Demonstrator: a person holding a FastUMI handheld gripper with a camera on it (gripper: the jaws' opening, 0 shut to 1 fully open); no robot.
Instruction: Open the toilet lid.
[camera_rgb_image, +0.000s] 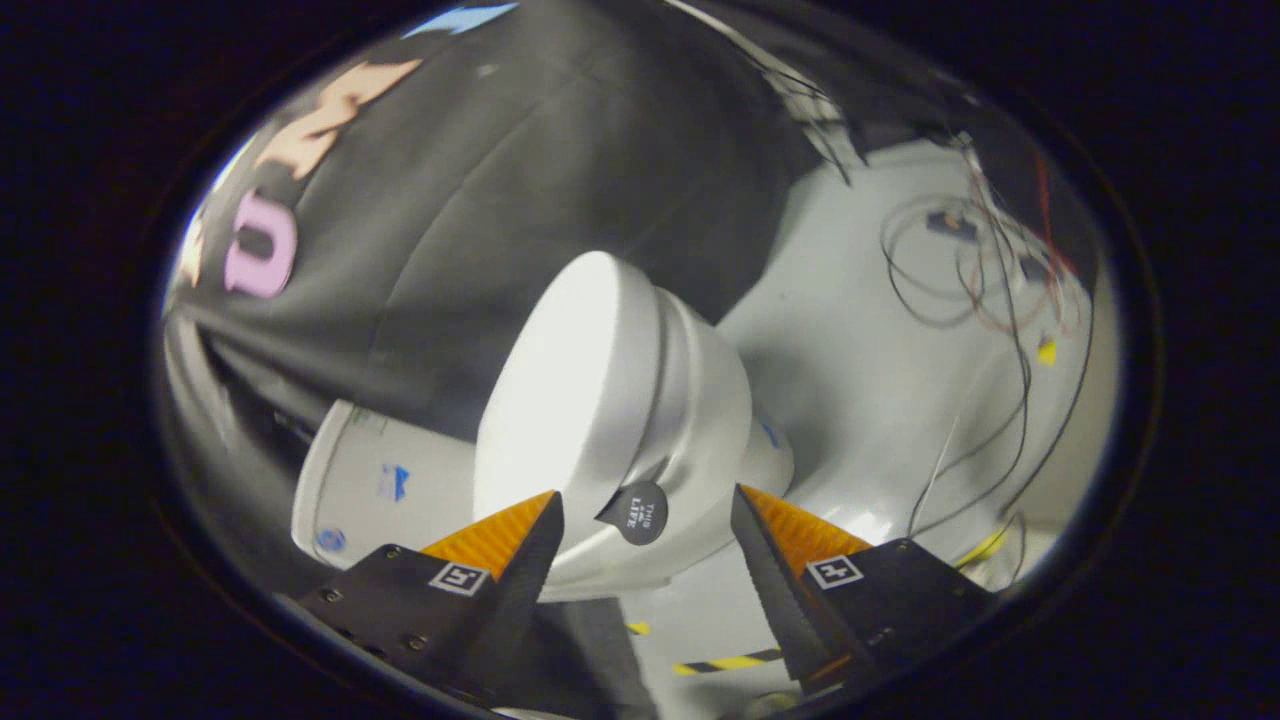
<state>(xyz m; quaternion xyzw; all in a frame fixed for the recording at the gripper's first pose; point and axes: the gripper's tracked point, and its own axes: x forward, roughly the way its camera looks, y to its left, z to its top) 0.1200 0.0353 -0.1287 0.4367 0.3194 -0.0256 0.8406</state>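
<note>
The gripper (645, 505) stands wide open, its two fingers spread well apart and pressing on nothing. Between the fingertips, just ahead of them, sits a small dark round tab (637, 512) stuck at the front edge of the toilet lid (560, 400); neither finger touches it, as far as the curved view lets one judge. The tab carries pale writing, seemingly including the word "LIFT", though the letters are small and tilted. The lid is white and lies closed on the toilet (690, 430), whose bowl bulges out beneath it toward the right finger. The whole toilet appears tilted in the view, with the tank (385, 480) off beyond the left finger, bearing small blue stickers too tiny to read. Each finger carries a square black-and-white marker near its base. Beyond the toilet, loose thin wires (985, 300) trail over the pale floor (870, 380), and a yellow-and-black striped tape (725, 663) lies between the fingers' bases.
</note>
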